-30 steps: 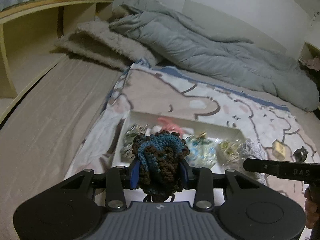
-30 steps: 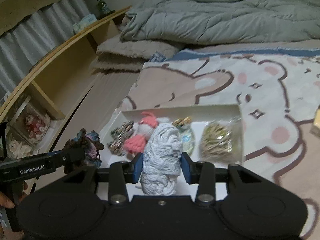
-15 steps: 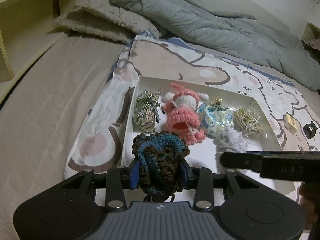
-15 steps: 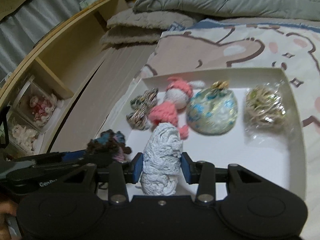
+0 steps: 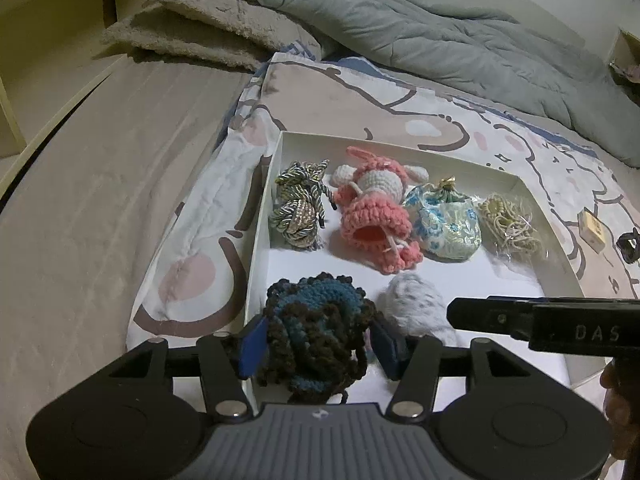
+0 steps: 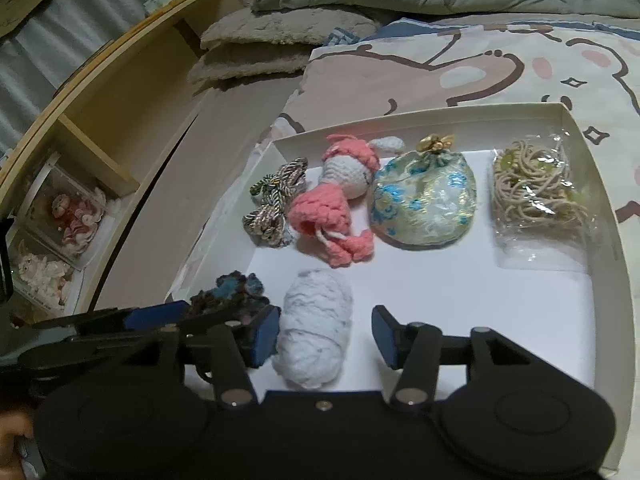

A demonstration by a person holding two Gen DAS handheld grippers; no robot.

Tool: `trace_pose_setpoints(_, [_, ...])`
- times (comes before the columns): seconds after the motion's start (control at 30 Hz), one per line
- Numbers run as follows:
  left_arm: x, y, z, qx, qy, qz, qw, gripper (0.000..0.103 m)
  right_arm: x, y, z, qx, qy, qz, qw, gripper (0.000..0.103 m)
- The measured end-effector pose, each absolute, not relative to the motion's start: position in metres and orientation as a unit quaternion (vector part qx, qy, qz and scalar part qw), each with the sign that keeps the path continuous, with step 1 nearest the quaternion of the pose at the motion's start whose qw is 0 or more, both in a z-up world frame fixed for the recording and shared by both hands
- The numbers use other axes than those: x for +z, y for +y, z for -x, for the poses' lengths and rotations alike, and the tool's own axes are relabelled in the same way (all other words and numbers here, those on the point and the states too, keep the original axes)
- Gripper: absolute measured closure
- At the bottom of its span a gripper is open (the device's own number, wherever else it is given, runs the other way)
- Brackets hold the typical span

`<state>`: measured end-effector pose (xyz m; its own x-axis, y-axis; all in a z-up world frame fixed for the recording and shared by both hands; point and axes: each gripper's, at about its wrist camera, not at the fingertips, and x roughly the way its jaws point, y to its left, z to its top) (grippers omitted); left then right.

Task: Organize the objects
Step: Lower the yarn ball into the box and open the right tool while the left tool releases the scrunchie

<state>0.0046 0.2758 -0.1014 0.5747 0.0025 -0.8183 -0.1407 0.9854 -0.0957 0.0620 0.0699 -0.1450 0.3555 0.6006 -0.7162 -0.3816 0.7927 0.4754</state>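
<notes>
A white shallow box (image 5: 276,184) (image 6: 600,208) lies on the bed. In it are a braided cord bundle (image 5: 300,210), a pink crochet doll (image 5: 374,210), a blue brocade pouch (image 5: 446,226) and a bag of beige cords (image 5: 508,224). My left gripper (image 5: 318,346) has opened over the box's near left corner; the blue-brown crochet piece (image 5: 316,336) sits between its spread fingers, the right one clear of it. My right gripper (image 6: 324,338) is open. The white knitted piece (image 6: 316,328) lies on the box floor between its fingers, against the left one.
A cartoon-print blanket (image 5: 340,92) lies under the box. A grey duvet (image 5: 420,32) and a folded fuzzy blanket (image 5: 208,28) are at the back. A wooden shelf (image 6: 100,140) runs along the left. A small block (image 5: 592,232) and a dark clip (image 5: 628,244) lie right of the box.
Both grippers came forward and down over the box. Both have opened; the white knitted piece now rests on the box floor and the left fingers have spread off the crochet piece.
</notes>
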Motion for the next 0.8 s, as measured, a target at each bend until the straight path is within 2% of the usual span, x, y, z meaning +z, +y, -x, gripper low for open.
trace_pose_setpoints(0.53, [-0.081,0.264,-0.006,0.044,0.449,0.089,0.888,0.046,-0.124,0.05,-0.062,0.309,0.464,-0.11,0.823,0.05])
trace_pose_setpoints(0.6, [-0.076,0.262,-0.006,0.045,0.445,0.093,0.889,0.046,-0.119,0.045,-0.062,0.309,0.458,-0.106,0.827,0.044])
trace_pose_setpoints(0.8, [-0.064,0.251,-0.009,0.045,0.435,0.096,0.894,0.045,-0.103,0.021,-0.067,0.305,0.44,-0.094,0.84,0.039])
